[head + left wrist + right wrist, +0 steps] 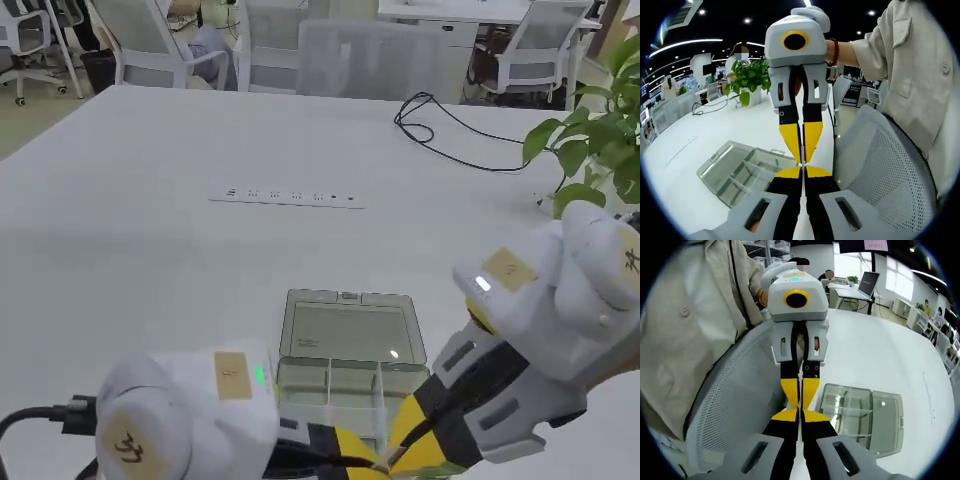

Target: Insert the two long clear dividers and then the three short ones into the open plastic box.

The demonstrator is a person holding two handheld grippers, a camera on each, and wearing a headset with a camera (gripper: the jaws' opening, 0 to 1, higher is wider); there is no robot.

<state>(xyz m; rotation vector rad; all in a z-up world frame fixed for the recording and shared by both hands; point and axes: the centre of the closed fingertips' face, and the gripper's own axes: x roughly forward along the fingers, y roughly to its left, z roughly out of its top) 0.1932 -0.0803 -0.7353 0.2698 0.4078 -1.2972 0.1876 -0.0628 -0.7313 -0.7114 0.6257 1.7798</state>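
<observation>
**Clear box open at the near edge, both tools closed tip to tip**

The plastic box [283, 378] lies near the near edge of the white worktop [150, 250], about midway along it. It is clear with a faint grey-green tint. Its lid [350, 328] is folded flat toward the far edge and catches a small glint of light. Clear dividers [378, 385] stand upright inside the base and split it into small compartments. Being see-through, they are hard to count.

In the head view the near part of the base is hidden behind the tools. The left tool [802, 172] has its yellow-tipped jaws pressed together. The right tool [800, 416] is closed as well. The two point at each other, tips touching, over the near edge just in front of the box.

A mesh chair back [880, 165] stands behind them, beside the person's pale jacket [910, 75].
</observation>
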